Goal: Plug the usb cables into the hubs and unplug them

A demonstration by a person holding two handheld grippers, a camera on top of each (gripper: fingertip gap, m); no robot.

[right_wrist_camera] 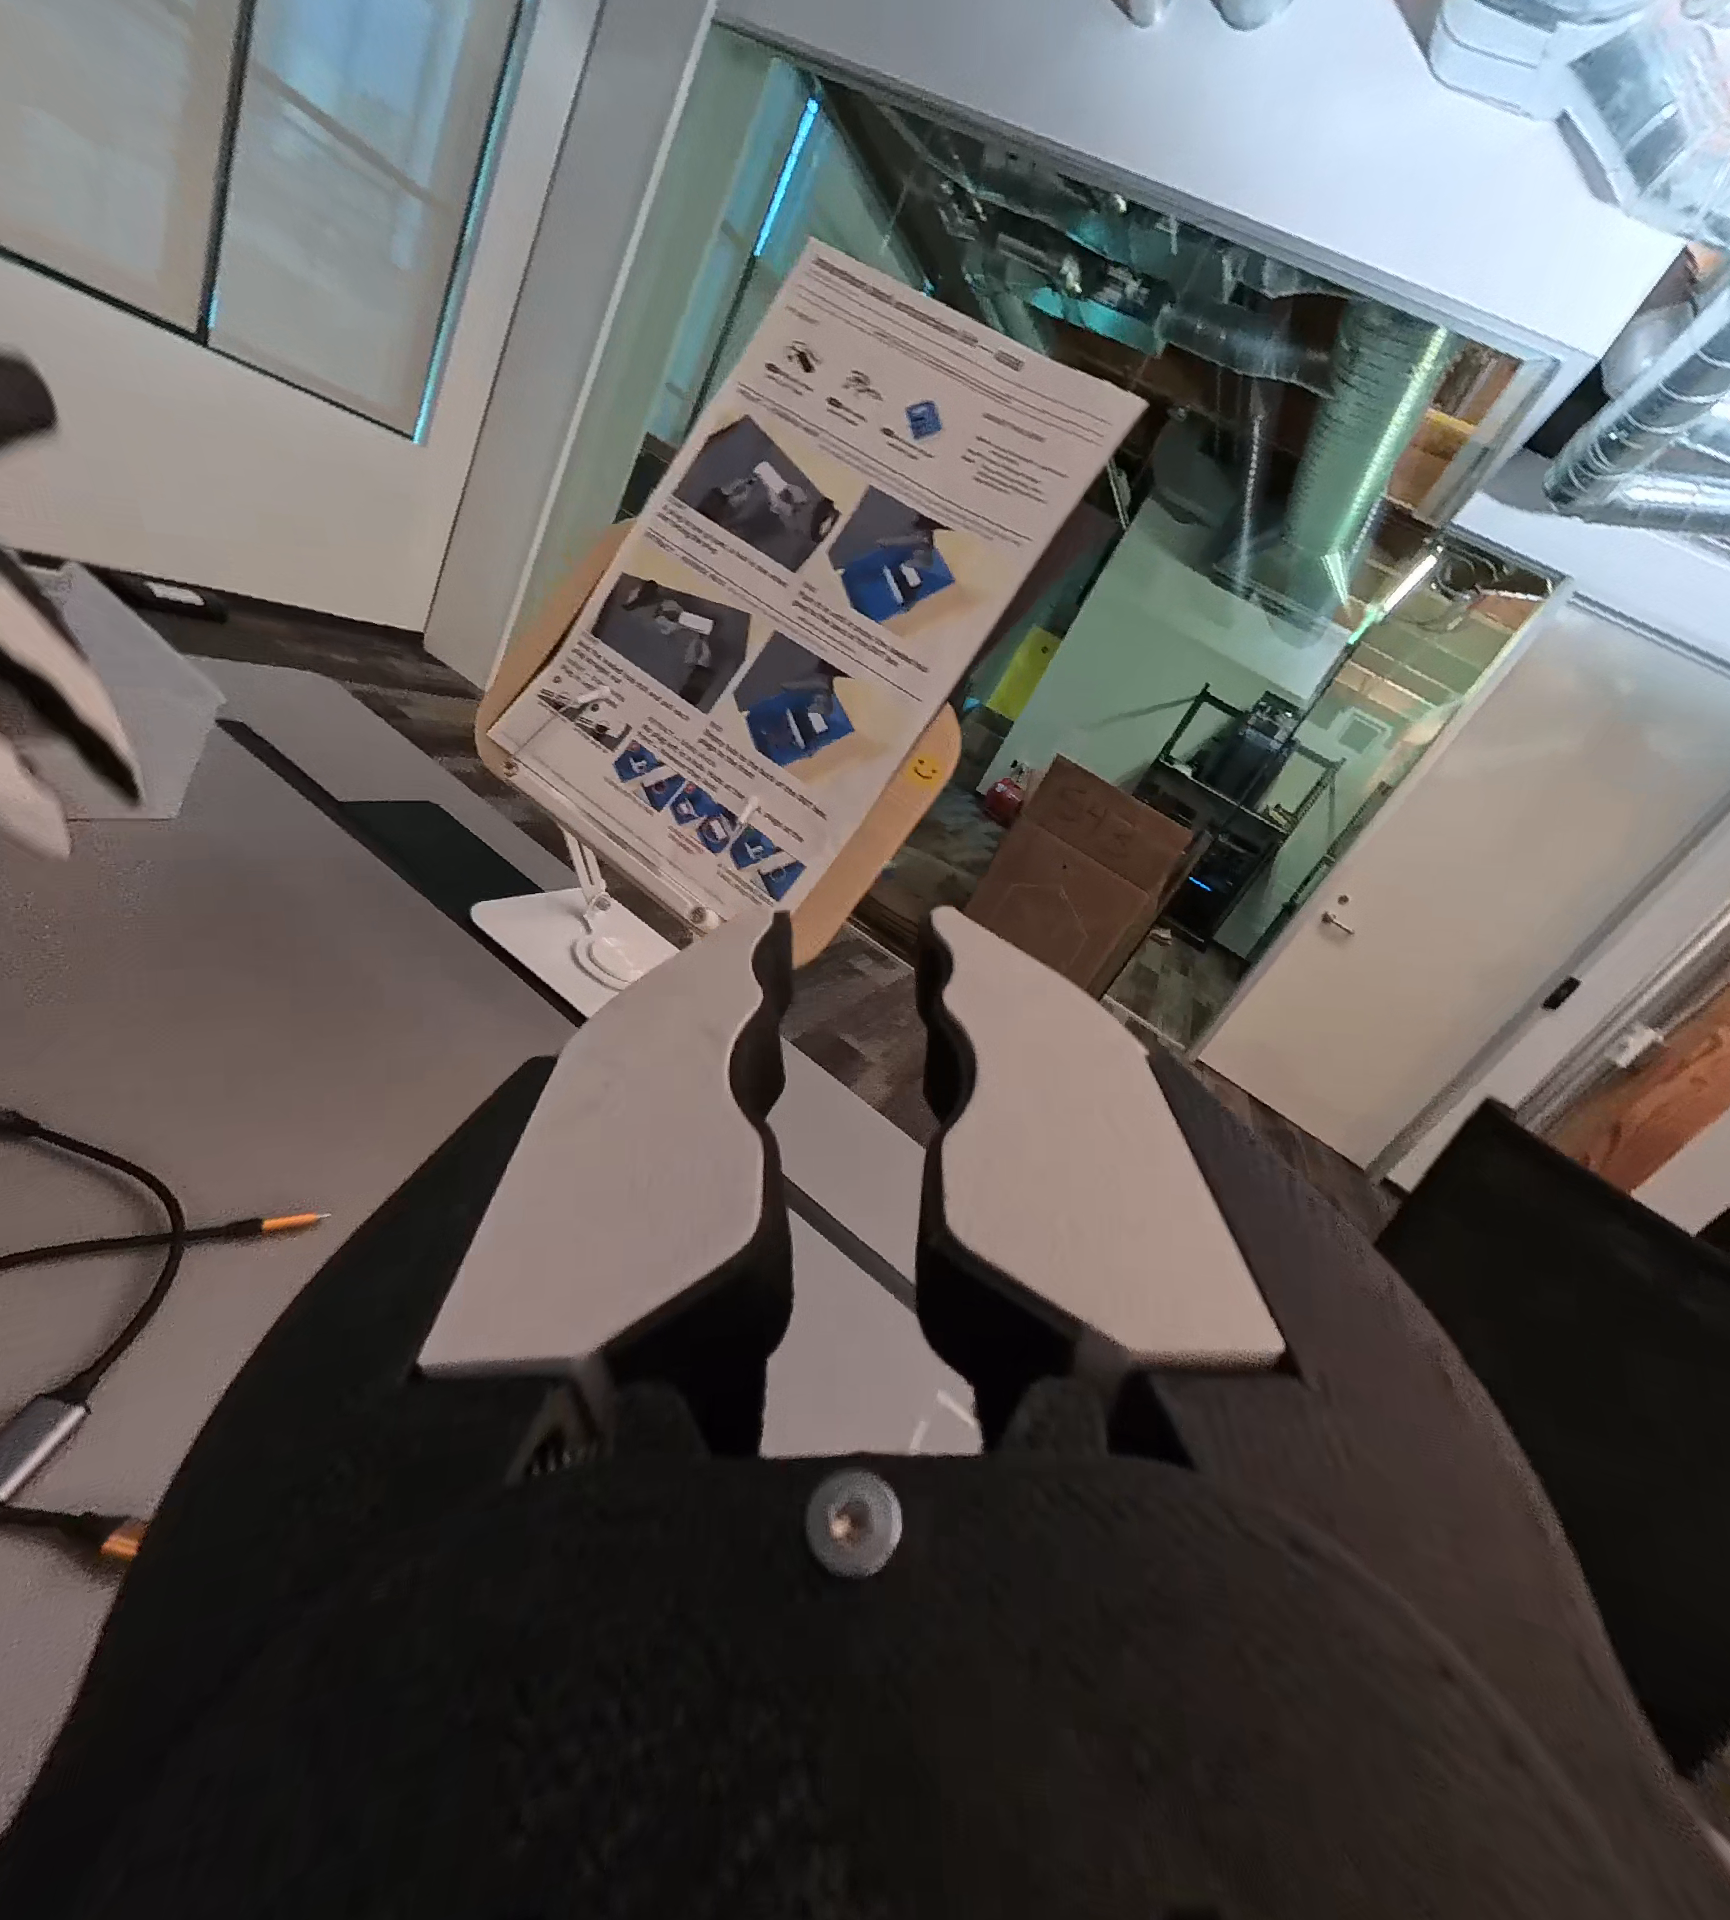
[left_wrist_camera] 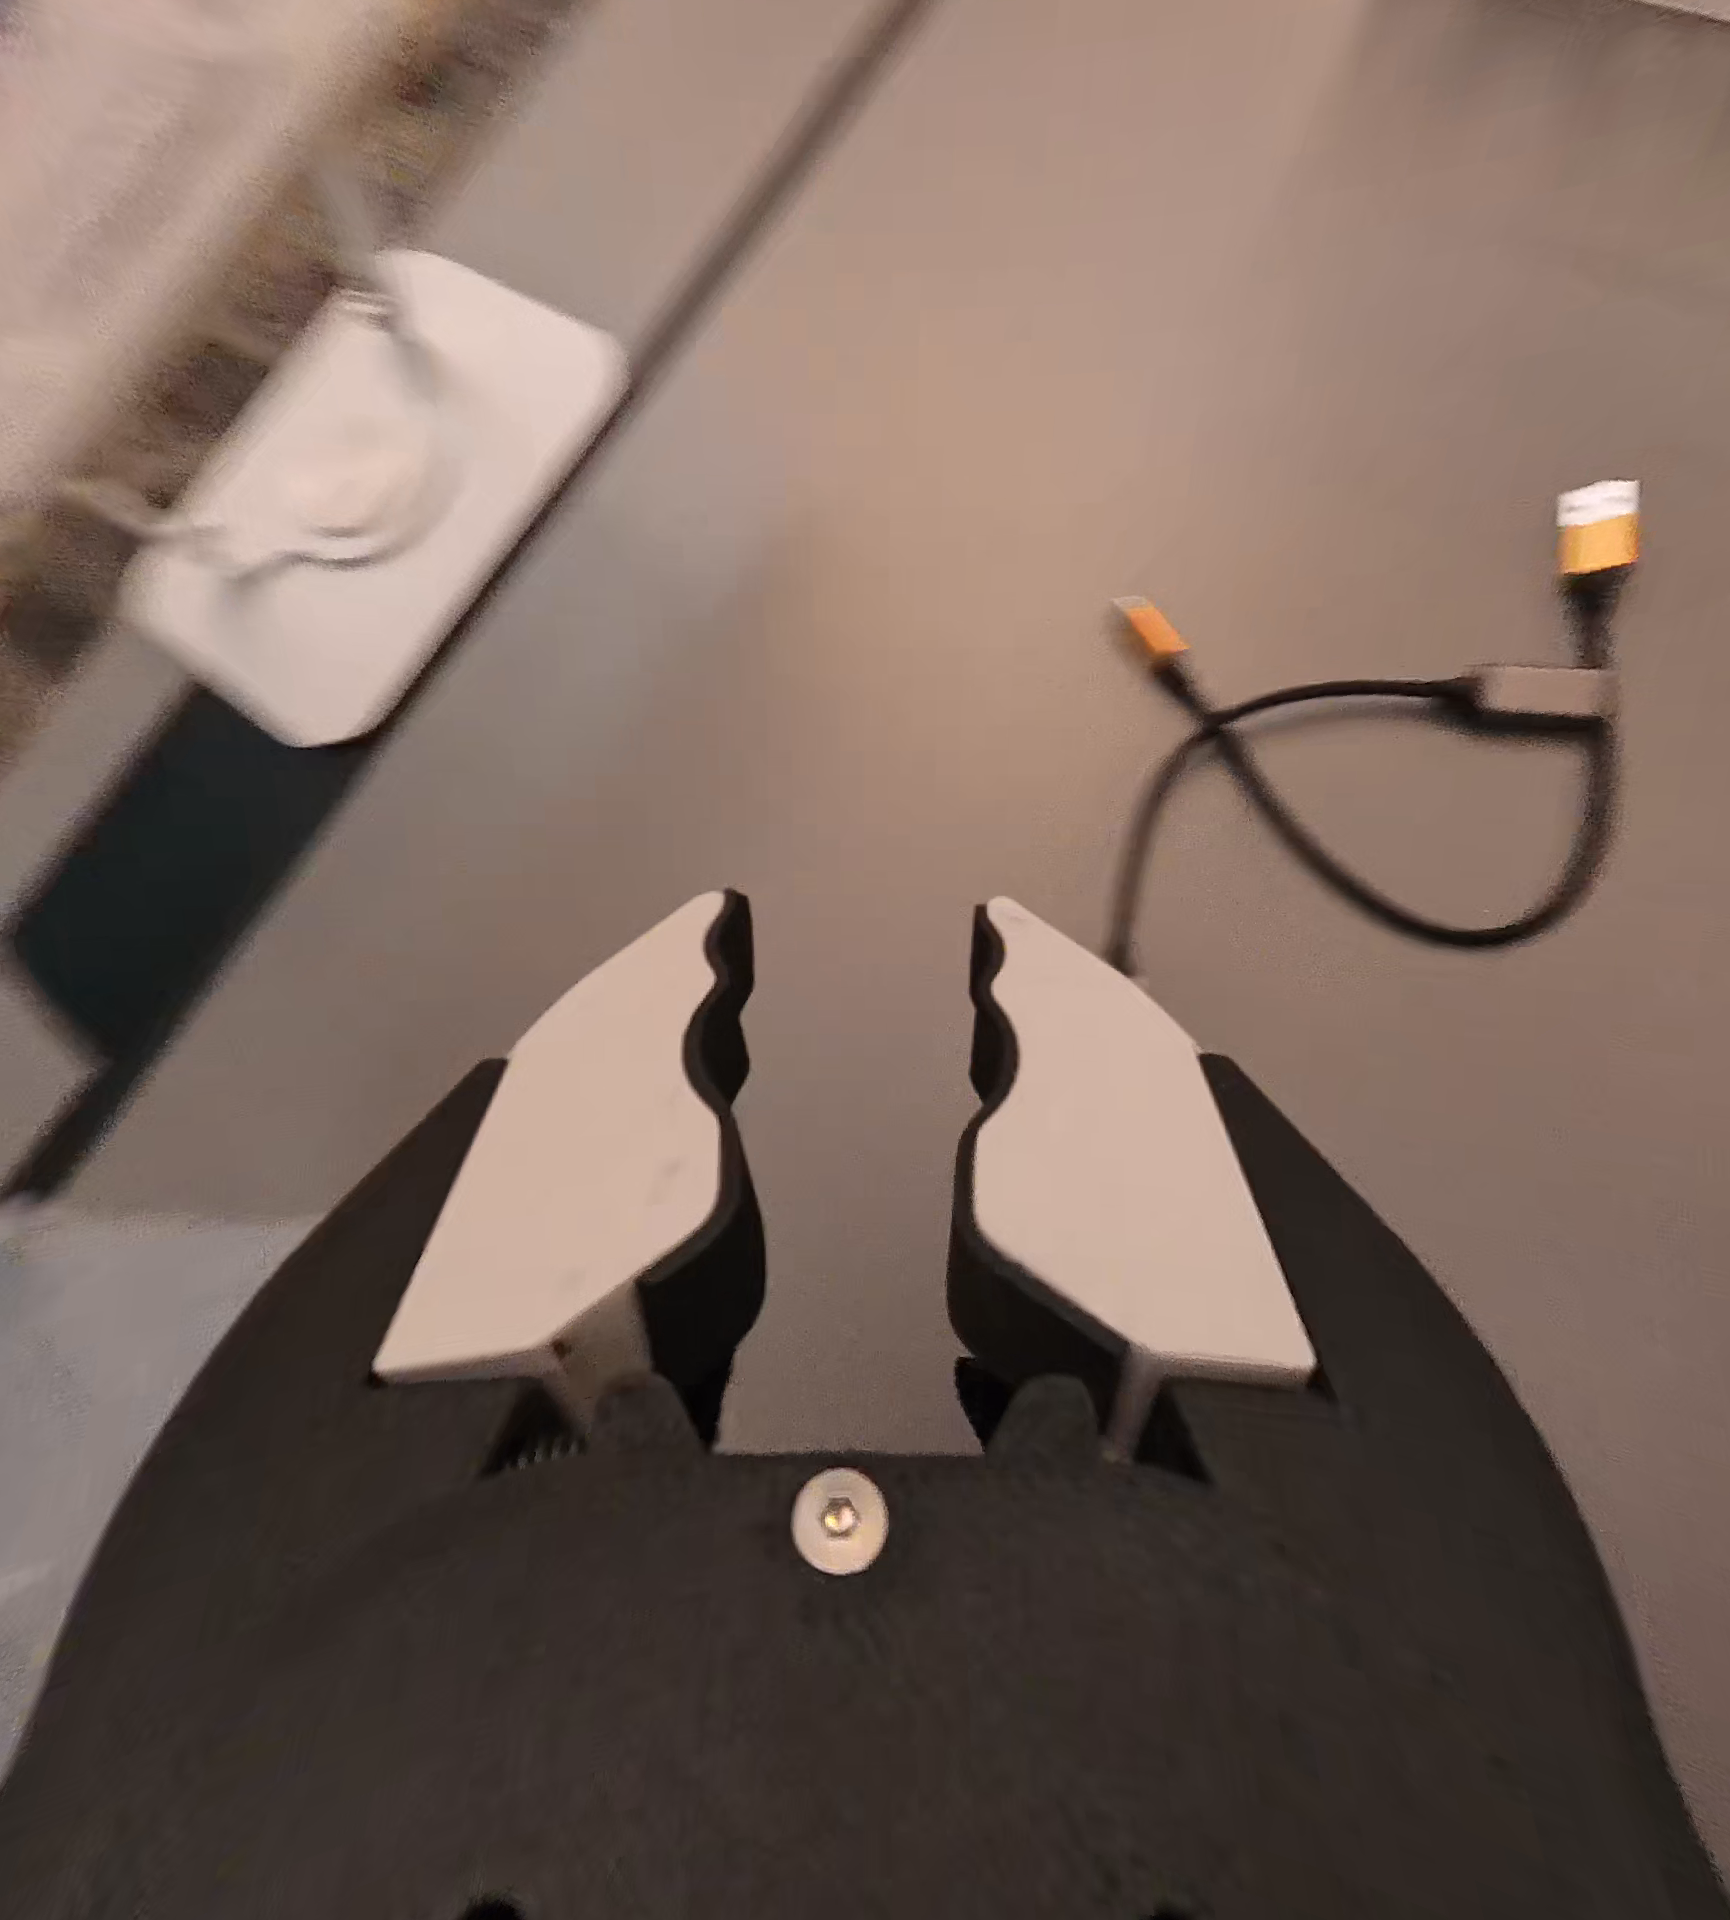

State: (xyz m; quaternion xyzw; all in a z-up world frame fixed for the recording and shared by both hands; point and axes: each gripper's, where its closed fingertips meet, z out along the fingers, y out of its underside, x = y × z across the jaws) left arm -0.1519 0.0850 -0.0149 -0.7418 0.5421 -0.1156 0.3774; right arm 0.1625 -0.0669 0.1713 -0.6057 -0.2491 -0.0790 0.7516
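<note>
We're holding left gripper (left_wrist_camera: 861, 914) and right gripper (right_wrist_camera: 853, 930) with fingers parted, gripping nothing, hovering over bare grey surface (left_wrist_camera: 1048, 416); usb cables (left_wrist_camera: 1360, 821) lying right, surface edge running left.

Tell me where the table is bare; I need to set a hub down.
Bare grey tabletop lies between the white stand base and the black orange-tipped cables, under the open left gripper. The cable loops crowd the right.
</note>
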